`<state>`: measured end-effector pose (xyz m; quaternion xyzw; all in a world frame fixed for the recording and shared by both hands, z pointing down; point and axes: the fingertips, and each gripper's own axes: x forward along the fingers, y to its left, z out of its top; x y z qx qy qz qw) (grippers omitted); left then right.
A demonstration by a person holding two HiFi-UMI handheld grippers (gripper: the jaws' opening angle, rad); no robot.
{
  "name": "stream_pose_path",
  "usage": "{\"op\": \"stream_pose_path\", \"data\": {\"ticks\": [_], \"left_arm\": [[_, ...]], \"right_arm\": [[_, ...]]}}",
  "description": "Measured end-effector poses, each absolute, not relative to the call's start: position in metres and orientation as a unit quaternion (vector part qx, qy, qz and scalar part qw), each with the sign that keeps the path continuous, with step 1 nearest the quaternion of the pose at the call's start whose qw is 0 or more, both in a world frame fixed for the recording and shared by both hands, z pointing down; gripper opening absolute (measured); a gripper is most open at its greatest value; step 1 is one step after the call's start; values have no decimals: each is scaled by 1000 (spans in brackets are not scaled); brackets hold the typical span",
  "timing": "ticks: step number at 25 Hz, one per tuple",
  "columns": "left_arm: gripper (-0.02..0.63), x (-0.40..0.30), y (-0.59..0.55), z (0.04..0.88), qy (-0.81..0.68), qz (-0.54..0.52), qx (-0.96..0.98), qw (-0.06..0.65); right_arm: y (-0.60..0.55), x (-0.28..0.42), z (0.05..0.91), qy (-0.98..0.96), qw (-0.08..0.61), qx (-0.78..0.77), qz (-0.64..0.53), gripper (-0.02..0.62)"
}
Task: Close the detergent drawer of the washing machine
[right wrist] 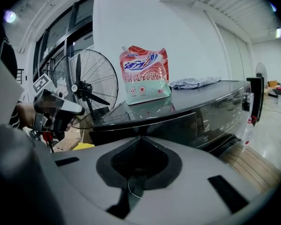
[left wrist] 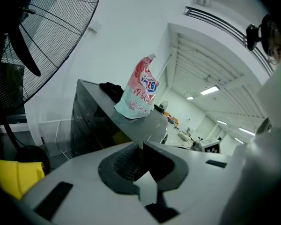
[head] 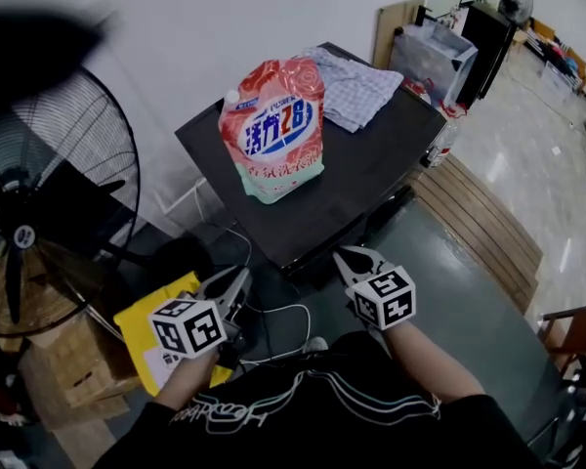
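- A pink detergent pouch (head: pixel 273 130) printed with a large "28" stands by the left corner of the washing machine (head: pixel 371 179) top.
- The detergent drawer (right wrist: pixel 145 125) lies under the near top edge, ahead of the right gripper (right wrist: pixel 140 139) and untouched.
- The jaws of the left gripper (left wrist: pixel 141 146) and the right gripper are pressed together, holding nothing.

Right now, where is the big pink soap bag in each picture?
Head view: soap bag upper middle, standing on the washing machine.
Left gripper view: middle, on the machine's top.
Right gripper view: upper middle, beside the cloth.
Shared landmark: the fan, left of the bag.
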<state>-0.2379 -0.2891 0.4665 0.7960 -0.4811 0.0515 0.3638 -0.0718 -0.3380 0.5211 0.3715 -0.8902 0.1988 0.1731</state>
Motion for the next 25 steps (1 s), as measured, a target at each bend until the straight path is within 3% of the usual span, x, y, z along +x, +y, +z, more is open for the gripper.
{"op": "stream_pose_path", "data": {"ticks": [19, 25], "left_arm": [[48, -255, -304, 461, -493, 14, 788, 368], [48, -235, -295, 454, -486, 41, 807, 334]], "right_arm": [[-351, -84, 524, -895, 209, 343, 197, 26], [-350, -83, 523, -899, 218, 312, 215, 26]]}}
